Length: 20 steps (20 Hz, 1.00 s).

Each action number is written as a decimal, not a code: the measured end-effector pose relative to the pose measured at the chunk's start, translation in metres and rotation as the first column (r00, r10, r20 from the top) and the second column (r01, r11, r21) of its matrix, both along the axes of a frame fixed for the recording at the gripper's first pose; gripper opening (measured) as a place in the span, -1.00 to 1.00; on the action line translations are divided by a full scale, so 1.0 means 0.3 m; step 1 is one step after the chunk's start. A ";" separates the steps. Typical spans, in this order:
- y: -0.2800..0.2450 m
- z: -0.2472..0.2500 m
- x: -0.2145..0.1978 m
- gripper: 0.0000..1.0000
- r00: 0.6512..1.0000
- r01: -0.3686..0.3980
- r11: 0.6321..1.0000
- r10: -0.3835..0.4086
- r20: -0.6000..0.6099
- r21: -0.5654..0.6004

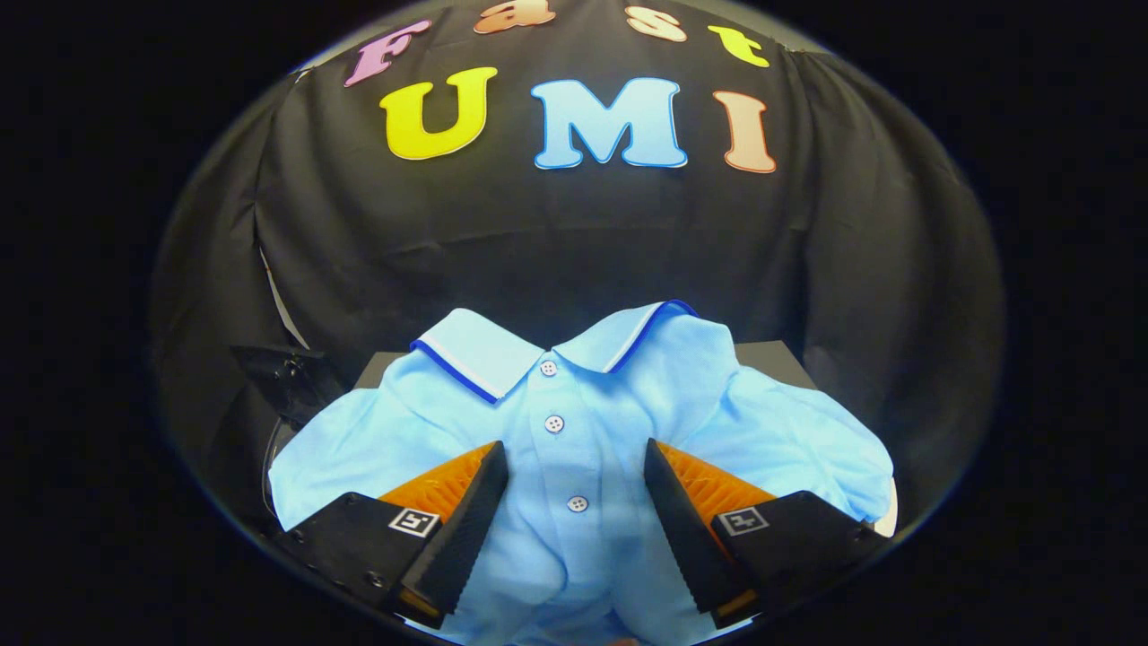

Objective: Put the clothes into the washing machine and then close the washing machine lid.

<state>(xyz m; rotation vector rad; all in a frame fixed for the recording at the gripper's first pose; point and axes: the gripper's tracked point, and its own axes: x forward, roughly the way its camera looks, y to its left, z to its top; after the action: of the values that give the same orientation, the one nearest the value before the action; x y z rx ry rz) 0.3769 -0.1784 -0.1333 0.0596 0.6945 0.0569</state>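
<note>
My gripper (574, 467) over light blue polo shirt (574, 422), fingers spread wide, nothing pinched yet. Shirt lies draped on dark box (771, 357), collar at far end, button placket running between my fingers. Plan imo: drop lower, close on bunched fabric near placket, get several layers so nothing slips. Washing machine location: can't tell.

Camera rides on the gripper (574, 467), looking forward and slightly down, close above a shirt (574, 422) at twelve o'clock; fingers spread apart
</note>
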 end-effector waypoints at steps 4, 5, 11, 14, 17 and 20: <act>0.006 -0.014 -0.004 0.90 1.000 0.007 1.000 -0.007 -0.024 0.014; 0.008 -0.013 -0.003 0.90 1.000 0.007 1.000 -0.007 -0.029 0.018; 0.020 -0.002 -0.021 -0.91 0.999 0.015 0.978 -0.007 -0.038 0.210; 0.026 -0.020 -0.035 -0.90 0.999 0.029 0.968 -0.020 -0.040 0.248; 0.024 0.004 -0.036 -0.98 1.000 0.008 0.992 -0.007 -0.007 0.128; 0.026 0.020 -0.038 -0.98 1.000 0.007 0.994 -0.008 0.009 0.106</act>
<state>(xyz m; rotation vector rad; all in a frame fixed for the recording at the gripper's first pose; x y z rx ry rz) 0.3655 -0.1707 -0.1272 0.1634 0.6820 0.0869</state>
